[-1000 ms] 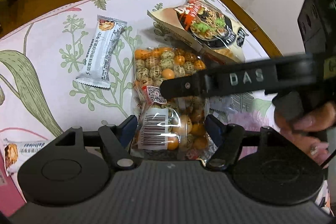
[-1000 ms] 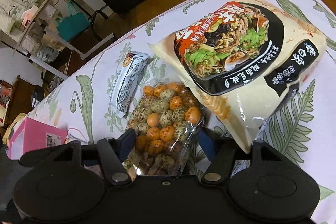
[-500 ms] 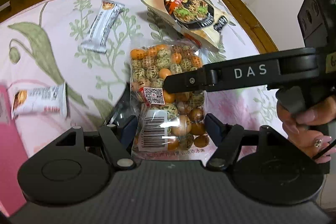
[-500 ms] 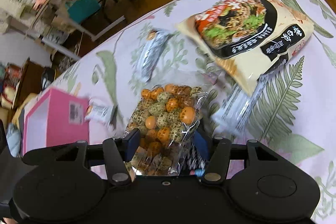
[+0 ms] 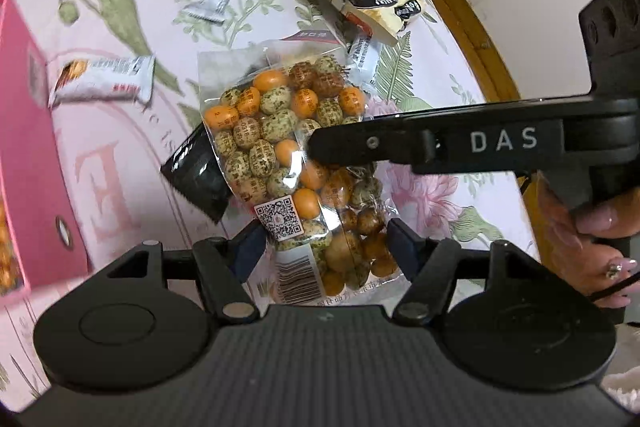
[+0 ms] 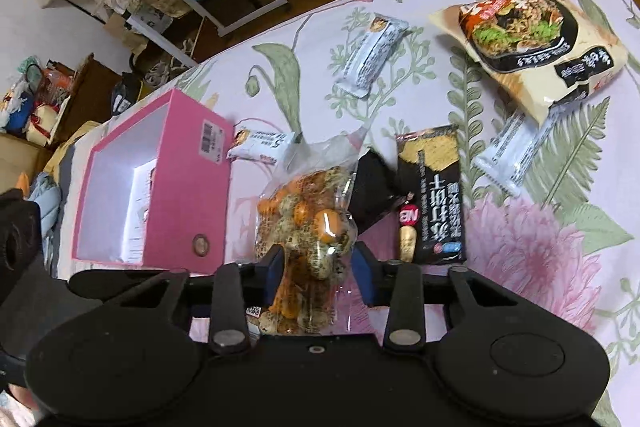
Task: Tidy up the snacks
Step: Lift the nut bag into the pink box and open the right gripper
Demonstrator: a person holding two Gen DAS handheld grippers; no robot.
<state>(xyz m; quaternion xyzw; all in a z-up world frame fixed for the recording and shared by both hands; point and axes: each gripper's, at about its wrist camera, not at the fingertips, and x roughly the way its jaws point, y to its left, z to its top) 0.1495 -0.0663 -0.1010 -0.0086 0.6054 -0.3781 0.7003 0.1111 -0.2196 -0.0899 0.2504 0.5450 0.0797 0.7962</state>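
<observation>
A clear bag of orange and speckled coated nuts [image 5: 288,155] hangs in the air above the flowered table. My left gripper [image 5: 322,247] is shut on its lower end. My right gripper [image 6: 318,263] is shut on the same nut bag [image 6: 308,223], and its black arm [image 5: 460,143] crosses the left wrist view. An open pink box [image 6: 160,183] stands on the table to the left, and its wall shows in the left wrist view [image 5: 28,147].
On the cloth lie a noodle pack [image 6: 532,43], white bars [image 6: 372,55] [image 6: 516,155] [image 6: 260,145] and a black cracker packet [image 6: 436,195]. The table's wooden rim [image 5: 472,27] runs along the right, by a white wall. Furniture and bags stand beyond the table.
Both grippers have lifted the nut bag off the table and carried it left toward the pink box, uncovering black packets and a white bar beneath. The pink box has come into view.
</observation>
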